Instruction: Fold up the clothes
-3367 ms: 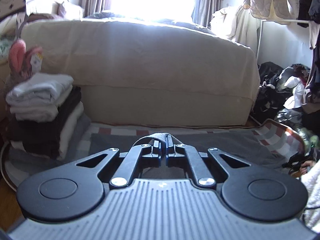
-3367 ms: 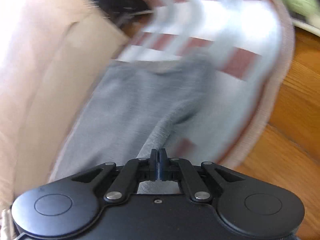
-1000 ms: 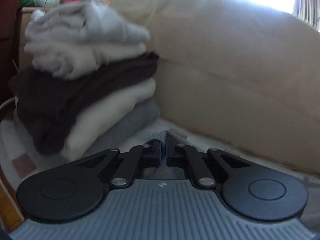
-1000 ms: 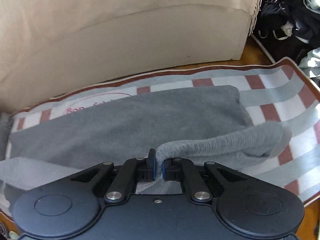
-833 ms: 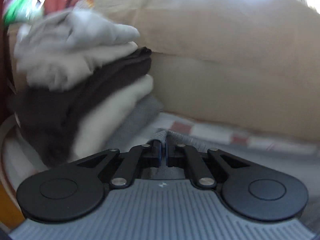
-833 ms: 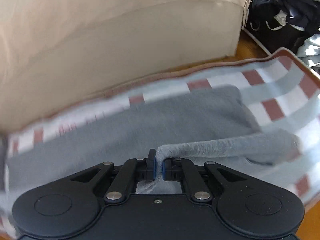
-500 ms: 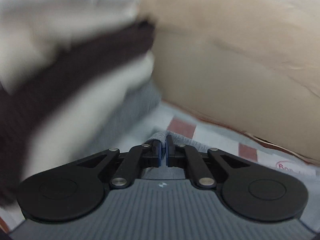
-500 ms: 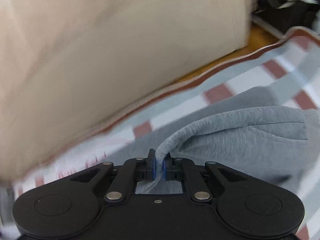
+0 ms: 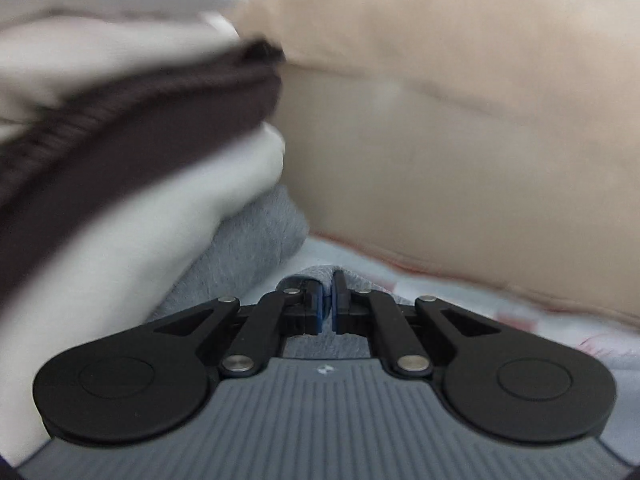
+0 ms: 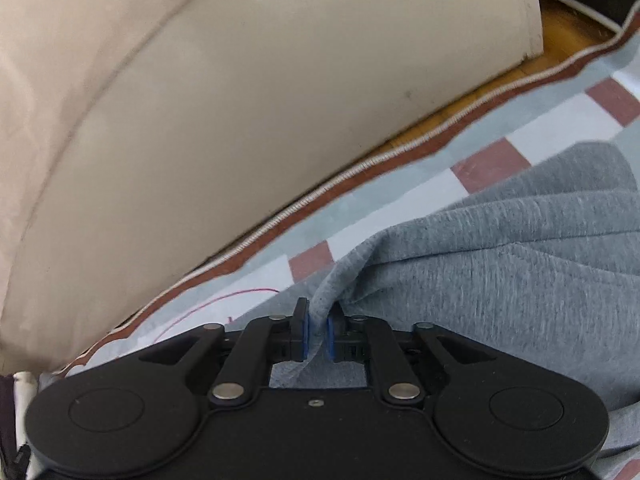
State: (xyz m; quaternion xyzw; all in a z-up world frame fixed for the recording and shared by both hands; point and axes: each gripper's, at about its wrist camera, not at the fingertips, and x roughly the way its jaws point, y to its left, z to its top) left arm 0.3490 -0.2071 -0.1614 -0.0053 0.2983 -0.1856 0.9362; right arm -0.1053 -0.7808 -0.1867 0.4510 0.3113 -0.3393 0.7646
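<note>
A grey sweatshirt lies on the checked rug beside the bed. A raised fold of it stands between the pads of my right gripper. The jaws are opening and a thin gap shows at each pad. In the left wrist view my left gripper is shut on another edge of grey fabric, low over the rug. It sits just right of a pile of folded clothes.
The pile has white, dark brown, cream and grey layers and fills the left of the left wrist view. The beige bed side rises close behind both grippers. A strip of wooden floor shows past the rug's brown border.
Both grippers have dropped and moved in toward the bed with the grey fabric. The right jaws have parted around the fold. The left gripper has come closer to the pile.
</note>
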